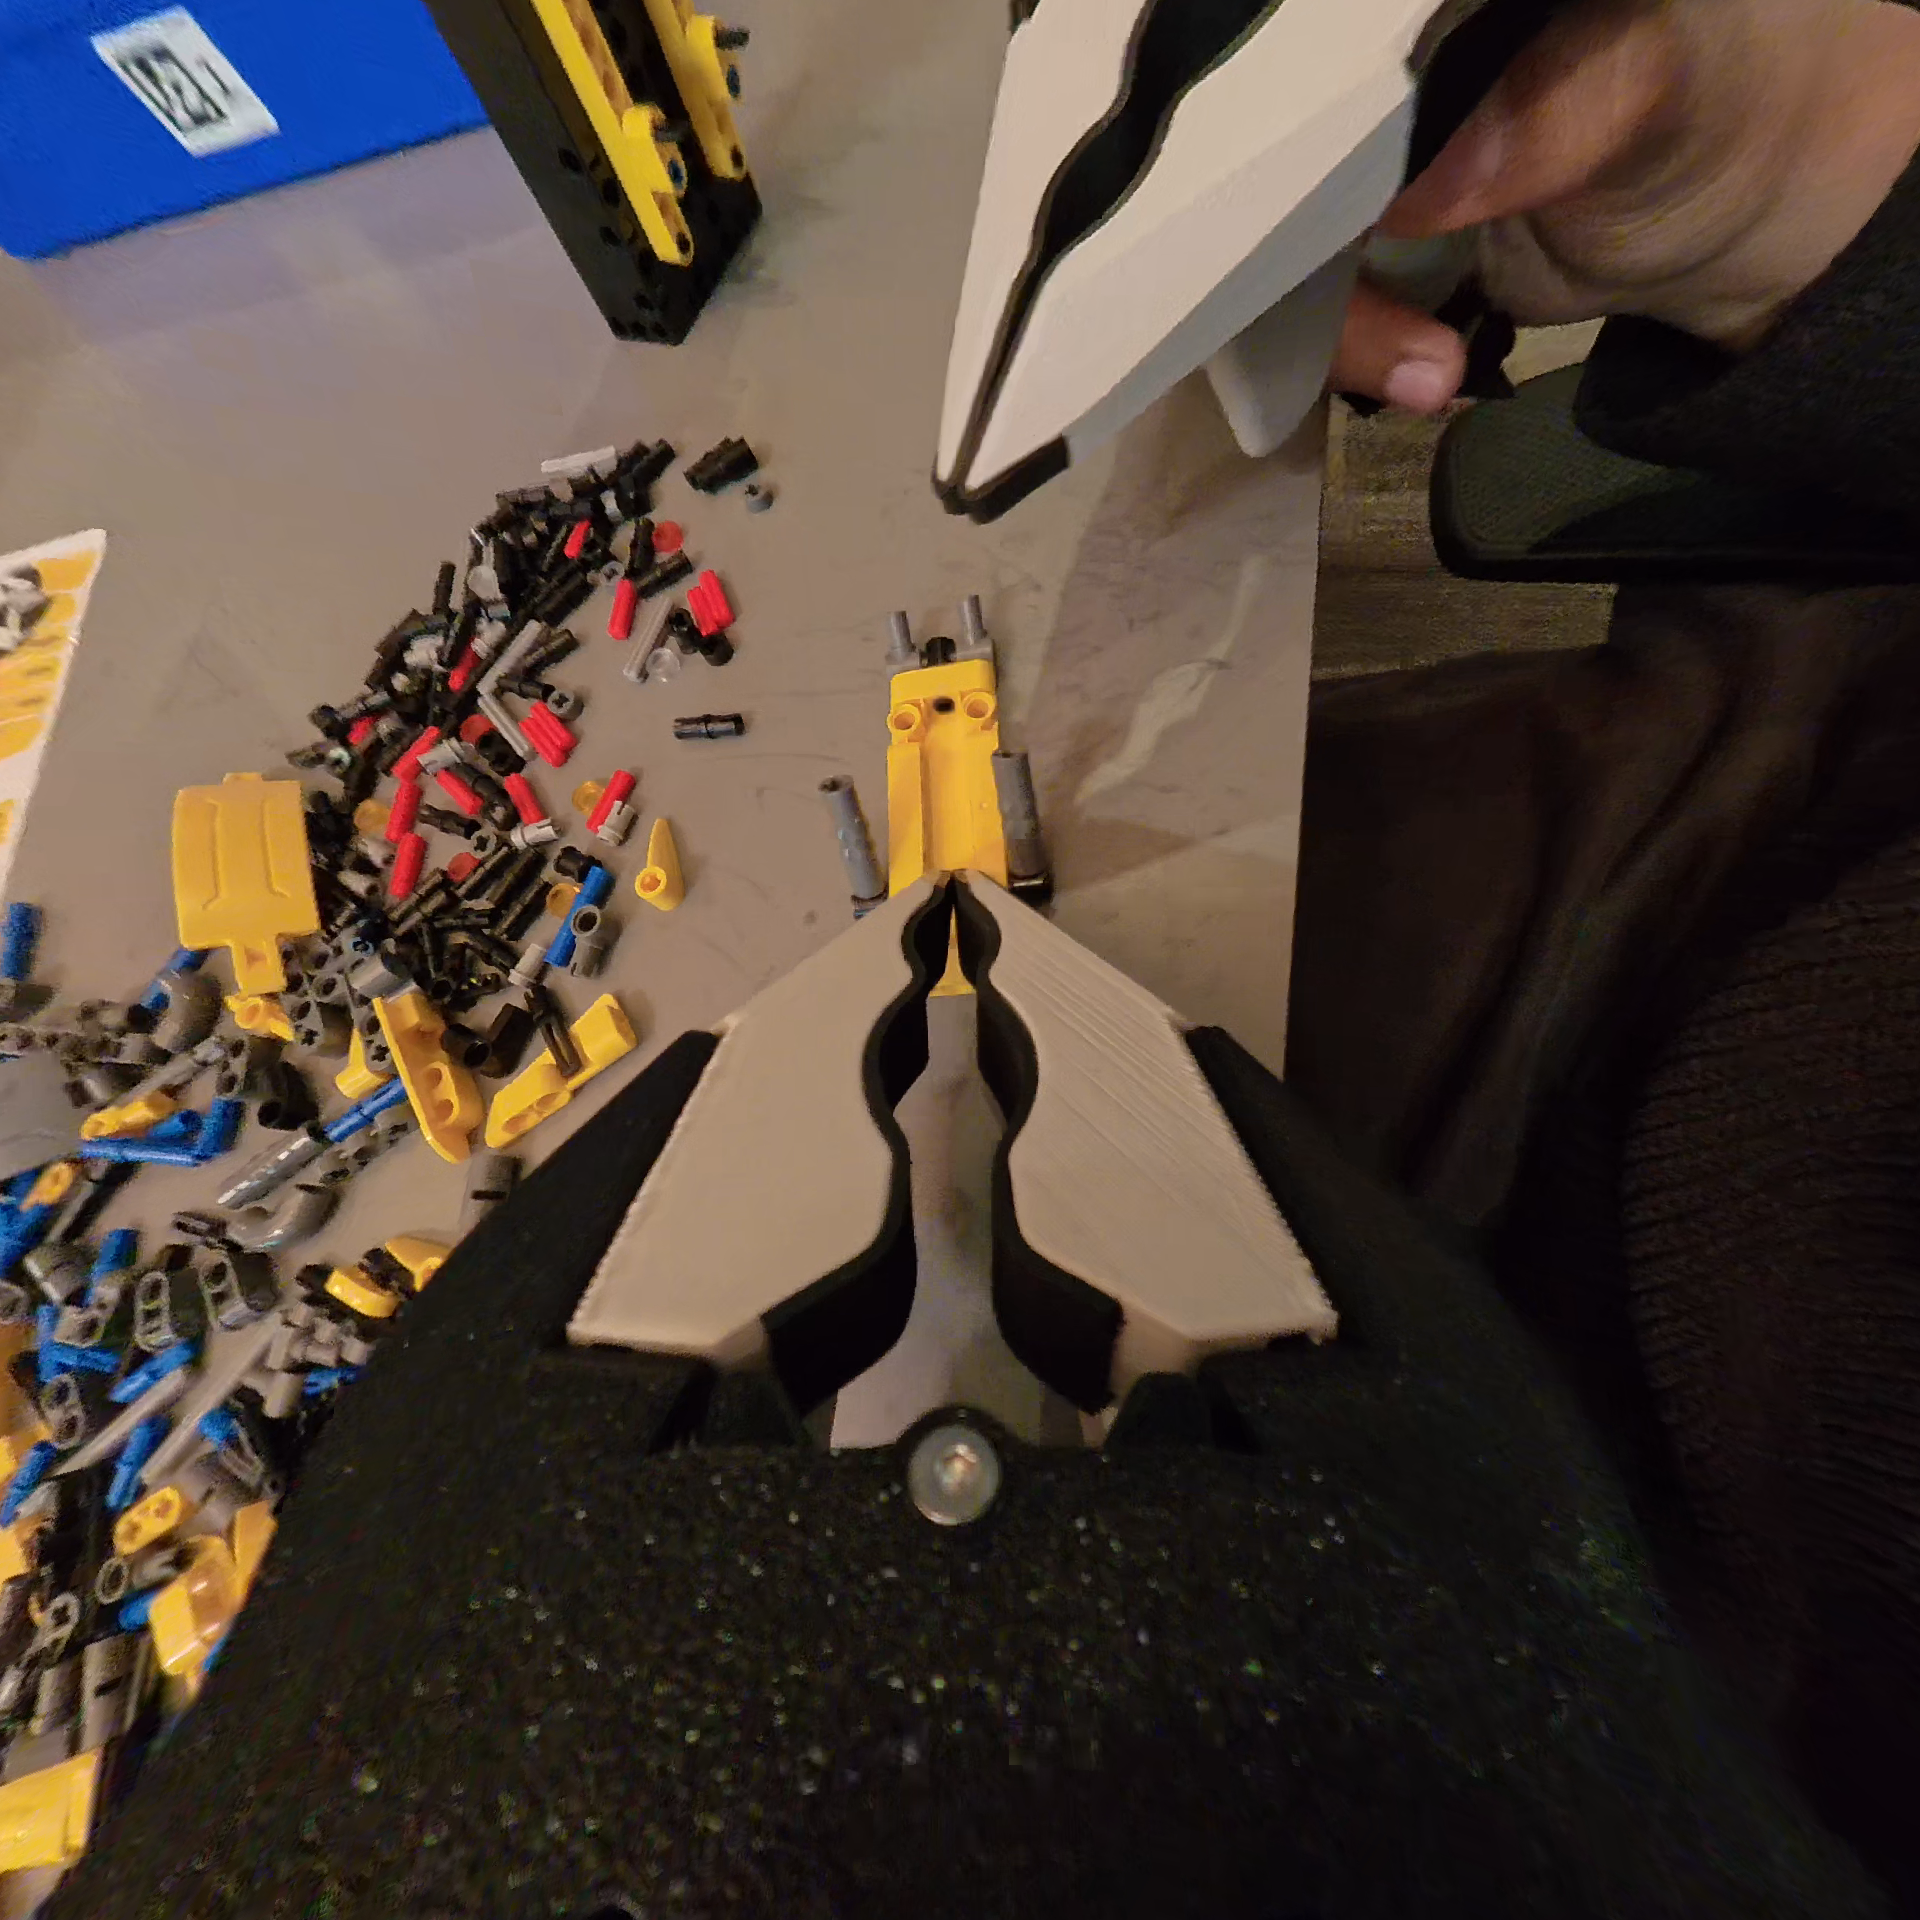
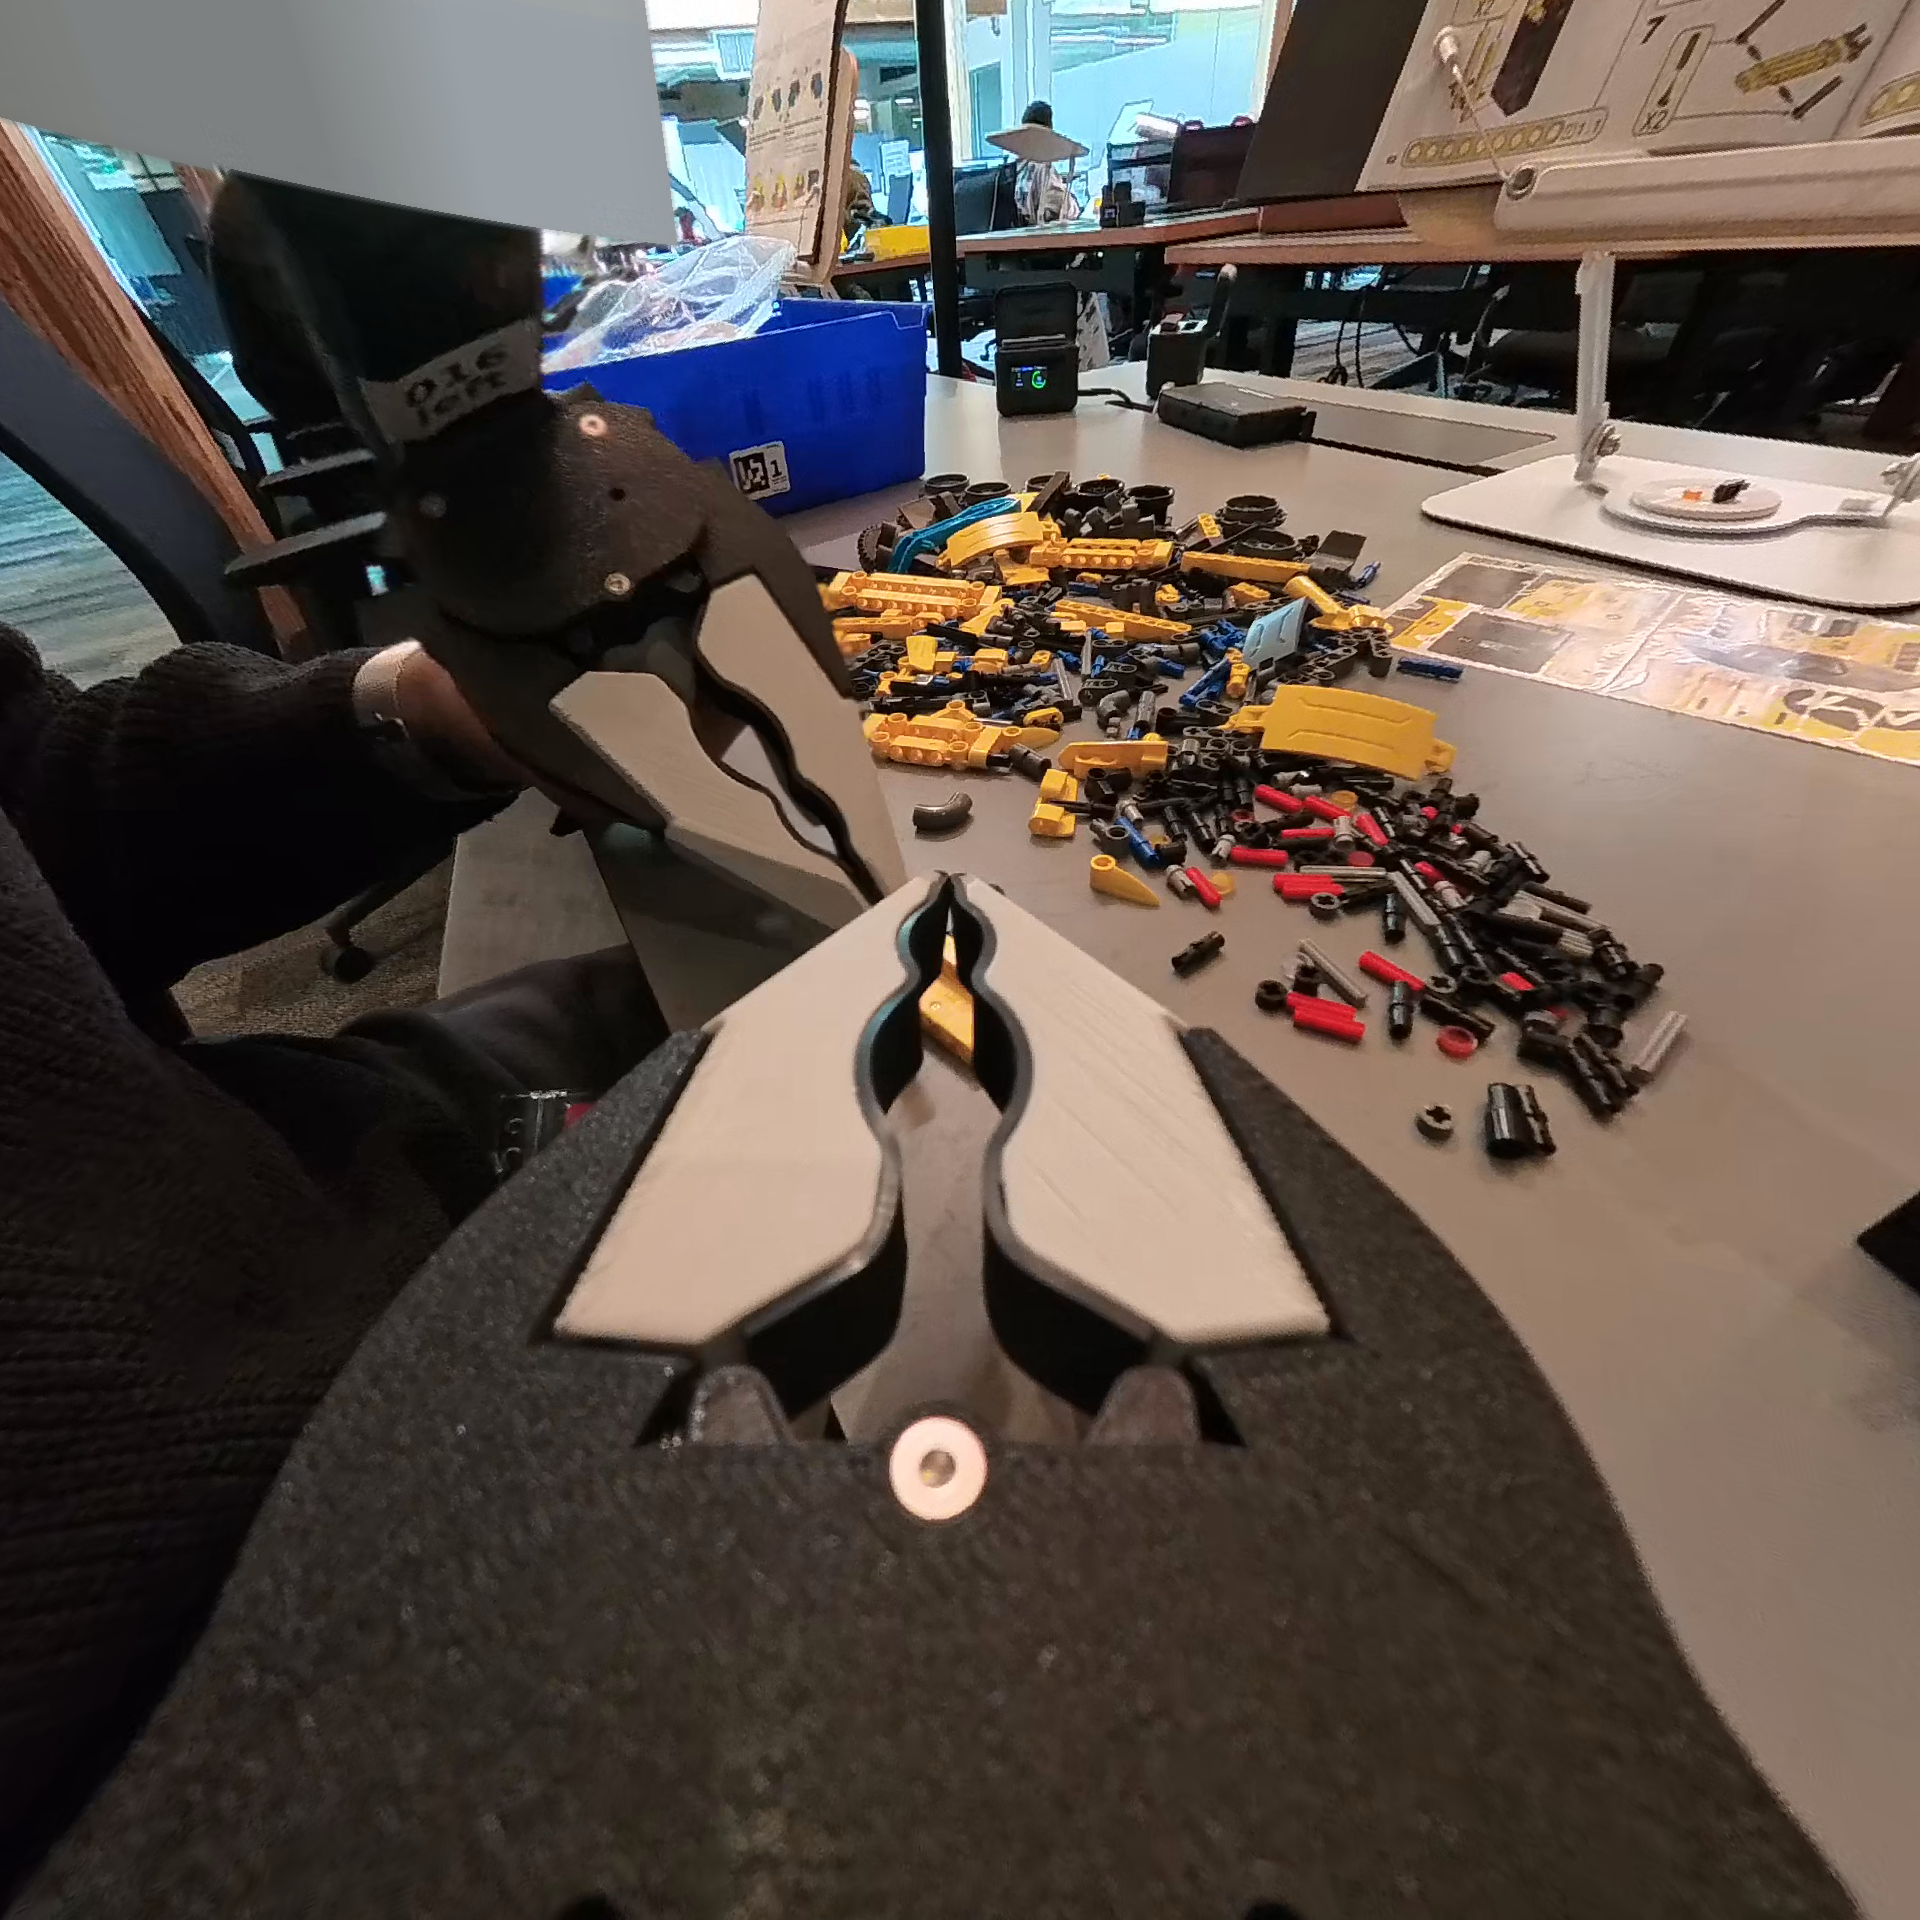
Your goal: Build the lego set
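In the left wrist view my left gripper (image 1: 951, 896) is shut on the near end of a yellow assembly (image 1: 940, 769) with grey pins at its far end. The assembly sits near the table's right edge. My right gripper (image 1: 966, 499) hangs above and beyond it, jaws closed, apart from it, with a hand (image 1: 1621, 177) on it. In the right wrist view my right gripper (image 2: 951, 883) is shut with nothing between its tips. A bit of the yellow assembly (image 2: 951, 1013) shows through the gap behind its fingers. The left gripper (image 2: 871, 888) comes in from the left, its tips just beside mine.
A pile of loose black, red, blue and yellow pieces (image 1: 468, 831) (image 2: 1299, 790) covers the grey table (image 1: 831, 364). A black and yellow frame (image 1: 623, 156) and a blue bin (image 2: 790, 395) stand at the back. A printed sheet (image 2: 1662, 655) and a white stand (image 2: 1662, 509) lie far right. Spacing between my two grippers at the tips: around 6 cm.
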Tool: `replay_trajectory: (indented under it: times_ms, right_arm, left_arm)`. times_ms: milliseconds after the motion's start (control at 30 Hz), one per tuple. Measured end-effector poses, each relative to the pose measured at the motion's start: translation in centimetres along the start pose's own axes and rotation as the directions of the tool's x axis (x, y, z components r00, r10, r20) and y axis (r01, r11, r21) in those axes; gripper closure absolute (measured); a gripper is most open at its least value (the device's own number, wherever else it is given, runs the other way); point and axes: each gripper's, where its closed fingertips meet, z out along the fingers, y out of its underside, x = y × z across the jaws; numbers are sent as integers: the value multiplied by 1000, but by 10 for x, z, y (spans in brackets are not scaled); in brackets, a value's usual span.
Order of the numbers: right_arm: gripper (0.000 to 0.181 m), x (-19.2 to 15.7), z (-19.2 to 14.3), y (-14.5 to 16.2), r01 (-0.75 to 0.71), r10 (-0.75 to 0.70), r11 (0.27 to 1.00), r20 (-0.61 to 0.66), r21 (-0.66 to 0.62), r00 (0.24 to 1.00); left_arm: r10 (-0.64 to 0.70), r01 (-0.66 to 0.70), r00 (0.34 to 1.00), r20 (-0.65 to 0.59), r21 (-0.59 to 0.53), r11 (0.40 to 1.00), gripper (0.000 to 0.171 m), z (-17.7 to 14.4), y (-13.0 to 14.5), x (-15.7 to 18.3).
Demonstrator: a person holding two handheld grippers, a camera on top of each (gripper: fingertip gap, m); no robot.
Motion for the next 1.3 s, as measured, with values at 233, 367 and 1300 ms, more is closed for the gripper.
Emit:
replay_trajectory:
  times_ms: [233, 367, 1300]
  right_arm:
    - [181, -1, -1, -1, -1, 1, 1000, 8, 8, 1000]
    - [181, -1, -1, -1, 0, -1, 1000, 10, 11, 1000]
    - [165, -1, -15, -8, 257, -250, 966, -145, 33, 957]
  left_arm:
    - [-231, 242, 969, -85, 143, 960, 145, -19, -20, 4]
    - [-310, 305, 950, 29, 111, 946, 123, -24, -7, -6]
    - [-486, 479, 869, 90, 90, 873, 148, -5, -30, -14]
